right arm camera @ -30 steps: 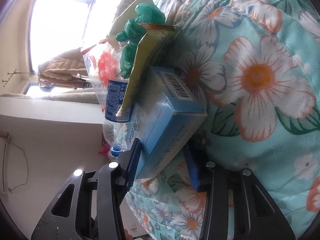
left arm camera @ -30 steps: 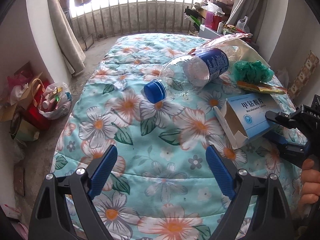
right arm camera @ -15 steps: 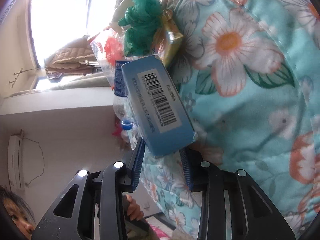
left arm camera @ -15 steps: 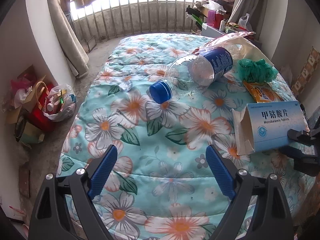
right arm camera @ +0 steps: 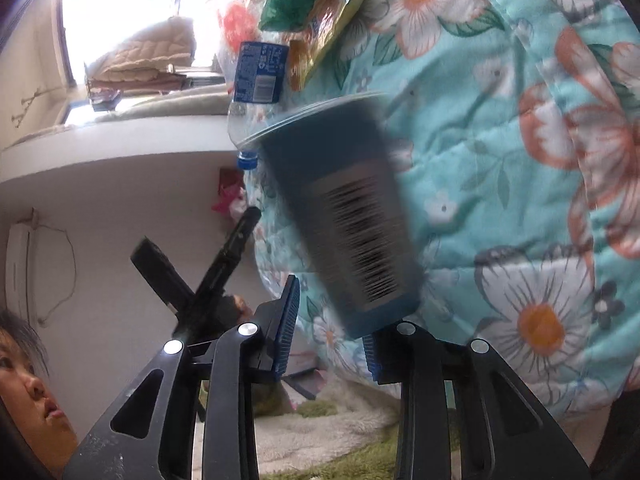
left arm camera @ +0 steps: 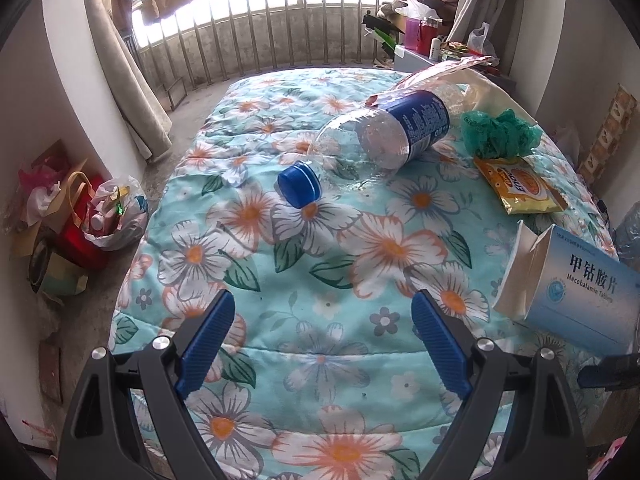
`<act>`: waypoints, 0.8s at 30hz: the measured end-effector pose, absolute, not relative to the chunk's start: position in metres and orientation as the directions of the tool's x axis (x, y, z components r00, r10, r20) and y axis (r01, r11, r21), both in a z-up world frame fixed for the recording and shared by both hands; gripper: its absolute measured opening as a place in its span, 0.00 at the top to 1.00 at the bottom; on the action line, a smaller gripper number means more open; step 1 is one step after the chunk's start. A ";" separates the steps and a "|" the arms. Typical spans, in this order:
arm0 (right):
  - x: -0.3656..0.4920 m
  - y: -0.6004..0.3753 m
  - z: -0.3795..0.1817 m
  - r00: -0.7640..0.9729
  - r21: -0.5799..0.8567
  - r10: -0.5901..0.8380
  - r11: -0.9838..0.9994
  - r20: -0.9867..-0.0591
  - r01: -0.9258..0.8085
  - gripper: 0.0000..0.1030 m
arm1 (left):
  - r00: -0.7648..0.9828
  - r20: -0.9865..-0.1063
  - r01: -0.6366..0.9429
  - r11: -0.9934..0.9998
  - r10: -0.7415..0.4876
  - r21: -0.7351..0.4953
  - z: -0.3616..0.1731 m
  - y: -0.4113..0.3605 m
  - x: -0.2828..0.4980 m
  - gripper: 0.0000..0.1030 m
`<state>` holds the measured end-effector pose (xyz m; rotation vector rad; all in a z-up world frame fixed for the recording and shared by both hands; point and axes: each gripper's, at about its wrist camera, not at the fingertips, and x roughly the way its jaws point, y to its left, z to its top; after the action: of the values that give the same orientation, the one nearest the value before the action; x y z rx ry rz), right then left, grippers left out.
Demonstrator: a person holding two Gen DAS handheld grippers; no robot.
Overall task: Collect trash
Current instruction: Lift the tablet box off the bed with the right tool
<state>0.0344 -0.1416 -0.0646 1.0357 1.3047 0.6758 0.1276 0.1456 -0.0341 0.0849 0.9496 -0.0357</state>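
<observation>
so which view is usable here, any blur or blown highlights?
Left wrist: sharp, plastic bottle and medicine box text readable; barred window is overexposed, with fisheye bending at the edges. Right wrist: medicine box motion-smeared, barcode streaked, quilt softer too; window at upper left blown white.

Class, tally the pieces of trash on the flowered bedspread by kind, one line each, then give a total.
Plastic bottle: 1
Cardboard box: 1
Yellow snack packet: 1
Green crumpled bag: 1
Clear plastic bag: 1
Total: 5
</observation>
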 end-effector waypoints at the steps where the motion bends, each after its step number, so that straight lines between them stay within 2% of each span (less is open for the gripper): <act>1: 0.031 -0.138 -0.060 0.168 0.881 0.865 0.461 -0.474 0.110 0.67 | 0.581 -0.814 0.070 0.996 0.006 0.058 -0.034 0.144 0.128 0.15; 6: 0.025 -0.130 -0.010 0.231 0.745 0.754 0.652 -0.615 -0.143 0.48 | 0.582 -0.813 0.081 0.995 0.006 0.065 -0.034 0.140 0.127 0.15; 7: 0.029 -0.128 0.000 0.264 0.710 0.729 0.680 -0.631 -0.181 0.42 | 0.582 -0.813 0.082 0.995 0.005 0.065 -0.034 0.140 0.127 0.15; 10: 0.046 -0.129 0.022 0.392 0.600 0.643 0.762 -0.658 -0.243 0.30 | 0.585 -0.811 0.084 0.994 0.003 0.064 -0.033 0.138 0.125 0.15; 13: 0.071 -0.138 0.024 0.471 0.519 0.551 0.828 -0.689 -0.211 0.28 | 0.589 -0.808 0.085 0.994 0.001 0.064 -0.031 0.136 0.124 0.15; 15: 0.084 -0.147 0.014 0.472 0.534 0.544 0.828 -0.694 -0.170 0.28 | 0.592 -0.806 0.084 0.994 0.005 0.067 -0.031 0.136 0.124 0.15; 20: 0.096 -0.141 -0.018 0.368 0.560 0.553 0.822 -0.747 -0.099 0.28 | 0.590 -0.807 0.085 0.994 0.007 0.071 -0.031 0.136 0.124 0.15; 24: 0.072 -0.117 -0.020 0.289 0.515 0.554 0.832 -0.781 -0.204 0.25 | 0.585 -0.811 0.085 0.994 0.010 0.074 -0.033 0.137 0.126 0.15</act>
<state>0.0723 -0.1169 -0.0200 0.3458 1.1756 0.5193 0.1264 0.1369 -0.0333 0.1092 0.9449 -0.0440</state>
